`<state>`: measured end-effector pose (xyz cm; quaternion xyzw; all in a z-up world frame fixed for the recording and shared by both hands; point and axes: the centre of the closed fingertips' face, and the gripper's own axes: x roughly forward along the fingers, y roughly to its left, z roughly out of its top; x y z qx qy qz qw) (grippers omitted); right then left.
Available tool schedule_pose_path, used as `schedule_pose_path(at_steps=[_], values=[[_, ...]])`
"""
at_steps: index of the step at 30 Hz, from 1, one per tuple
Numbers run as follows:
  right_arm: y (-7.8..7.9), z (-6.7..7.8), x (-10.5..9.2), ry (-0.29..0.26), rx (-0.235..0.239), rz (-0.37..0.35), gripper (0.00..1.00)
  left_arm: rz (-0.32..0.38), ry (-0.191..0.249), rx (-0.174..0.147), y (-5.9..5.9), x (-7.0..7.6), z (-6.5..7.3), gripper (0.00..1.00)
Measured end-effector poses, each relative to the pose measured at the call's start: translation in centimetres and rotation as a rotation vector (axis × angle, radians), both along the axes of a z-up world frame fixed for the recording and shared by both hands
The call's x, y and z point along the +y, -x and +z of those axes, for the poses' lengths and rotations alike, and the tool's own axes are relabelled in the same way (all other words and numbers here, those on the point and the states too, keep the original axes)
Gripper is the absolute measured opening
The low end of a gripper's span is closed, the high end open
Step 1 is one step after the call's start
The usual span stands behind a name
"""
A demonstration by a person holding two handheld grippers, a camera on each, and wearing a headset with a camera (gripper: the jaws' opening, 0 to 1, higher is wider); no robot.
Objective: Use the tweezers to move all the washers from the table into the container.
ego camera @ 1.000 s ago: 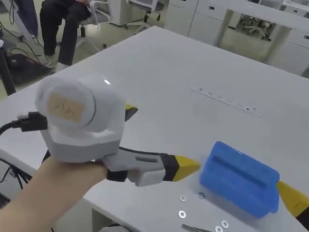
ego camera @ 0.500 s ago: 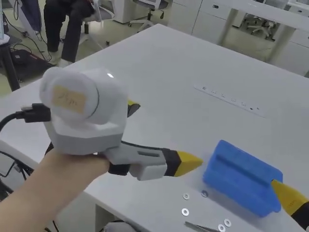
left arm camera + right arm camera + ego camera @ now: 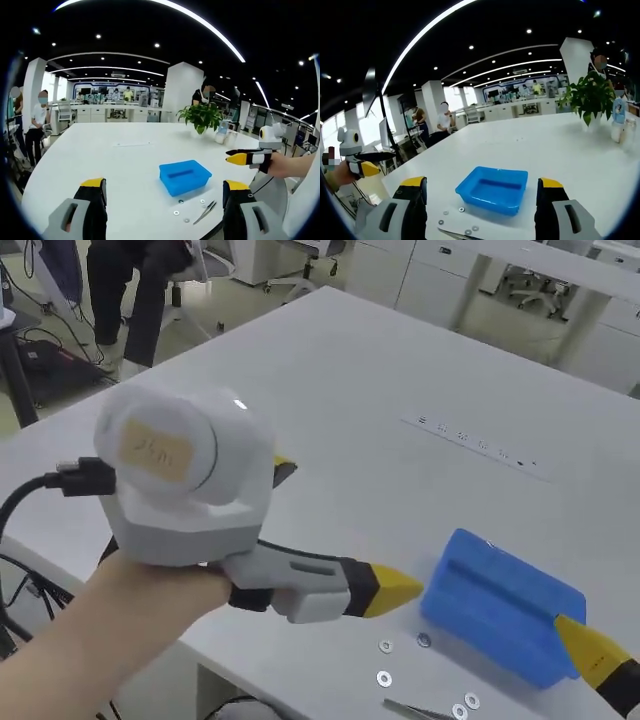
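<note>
The left hand (image 3: 150,585), with its forearm (image 3: 55,665) reaching in from the lower left, holds the left gripper (image 3: 338,527) pointing right, its yellow-tipped jaws spread wide with nothing between them. The right gripper (image 3: 481,184) also gapes wide and empty. In the head view one of its yellow jaw tips enters at the lower right corner.

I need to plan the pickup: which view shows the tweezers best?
The left gripper view: the tweezers lie whole on the table beside the washers, near the blue container. The head view cuts them off at its bottom edge; the right gripper view catches part of them low between its jaws.
</note>
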<state>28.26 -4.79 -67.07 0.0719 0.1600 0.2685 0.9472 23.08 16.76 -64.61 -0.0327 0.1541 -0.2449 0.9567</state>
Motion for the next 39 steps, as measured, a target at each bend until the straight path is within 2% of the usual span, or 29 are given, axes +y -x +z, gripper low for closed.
schedule_pose_path(at_steps=[5,8,10,11,14,15,17,19,20,24,32,35,39], values=[[1.0,-0.9,0.6,0.032,0.015,0.019,0.89,-0.045,-0.02,0.013,0.2,-0.9,-0.8,0.99],[2.0,-2.4,1.4,0.109,0.052,0.079,0.89,-0.08,-0.003,0.032,0.4,-1.4,-1.4,0.94],[2.5,-3.1,2.1,0.13,0.071,0.109,0.89,-0.111,-0.001,0.049,0.6,-1.8,-2.0,0.9],[2.6,-3.5,2.2,0.132,0.072,0.114,0.88,-0.12,-0.004,0.059,0.7,-1.9,-2.4,0.9],[3.0,-3.9,3.2,0.126,0.087,0.134,0.86,-0.133,-0.023,0.051,0.9,-1.9,-2.8,0.85],[3.1,-4.0,3.4,0.122,0.093,0.137,0.85,-0.142,-0.023,0.057,1.0,-1.9,-3.0,0.84],[3.5,-4.4,4.2,0.121,0.106,0.153,0.85,-0.172,-0.009,0.095,1.4,-2.3,-3.8,0.85],[3.6,-4.6,4.6,0.13,0.109,0.162,0.84,-0.19,-0.022,0.109,1.4,-2.5,-4.5,0.84],[3.7,-4.8,4.9,0.136,0.113,0.169,0.83,-0.209,-0.037,0.127,1.6,-2.7,-5.1,0.84],[3.8,-5.1,5.6,0.14,0.122,0.184,0.81,-0.25,-0.085,0.16,2.0,-3.0,-6.4,0.83],[4.2,-5.8,6.6,0.172,0.155,0.22,0.8,-0.302,-0.149,0.195,2.7,-3.5,-8.2,0.8],[4.6,-6.2,6.6,0.191,0.163,0.233,0.8,-0.317,-0.154,0.201,2.8,-3.7,-8.6,0.77],[5.0,-7.0,6.3,0.213,0.179,0.235,0.77,-0.332,-0.15,0.224,2.6,-3.9,-9.3,0.72]])
